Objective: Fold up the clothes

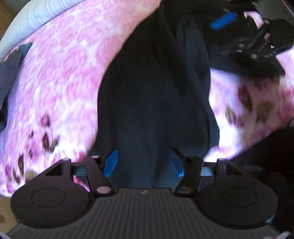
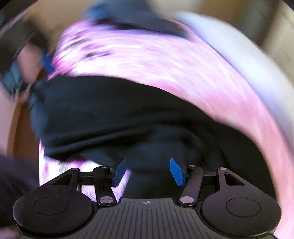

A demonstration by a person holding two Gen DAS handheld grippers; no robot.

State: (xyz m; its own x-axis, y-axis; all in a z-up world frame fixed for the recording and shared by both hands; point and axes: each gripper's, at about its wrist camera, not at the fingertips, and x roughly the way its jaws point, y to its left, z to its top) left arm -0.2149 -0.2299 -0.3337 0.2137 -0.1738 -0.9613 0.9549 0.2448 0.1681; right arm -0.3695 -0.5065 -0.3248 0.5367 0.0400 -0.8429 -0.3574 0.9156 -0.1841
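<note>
The dark garment (image 1: 154, 95) lies on a pink flowered bedcover (image 1: 64, 77), which looks like a bed. In the left wrist view it stretches as a long, narrow band straight ahead of the left hand-held gripper (image 1: 145, 163), and its near end lies between the two blue fingers (image 1: 111, 162). These stand spread, with cloth in the gap, but they do not pinch it as far as the picture shows. Far ahead and to the right of this gripper, the other tool appears with one blue finger over the far part of the cloth.

In the right wrist view, which is much blurred, the right hand-held gripper (image 2: 148, 171) is spread too. The garment (image 2: 117, 114) lies ahead of it as a wide dark mass, and some of it reaches under and between the fingers. A second dark piece of cloth (image 2: 132, 16) lies far ahead, at the other edge of the bedcover; if it is folded cannot be told.

The narrow shape suggests that the garment is already doubled lengthwise at least once. If so, a fold across its length and some smoothing would remain. Creases along the band show it is not yet flat.
</note>
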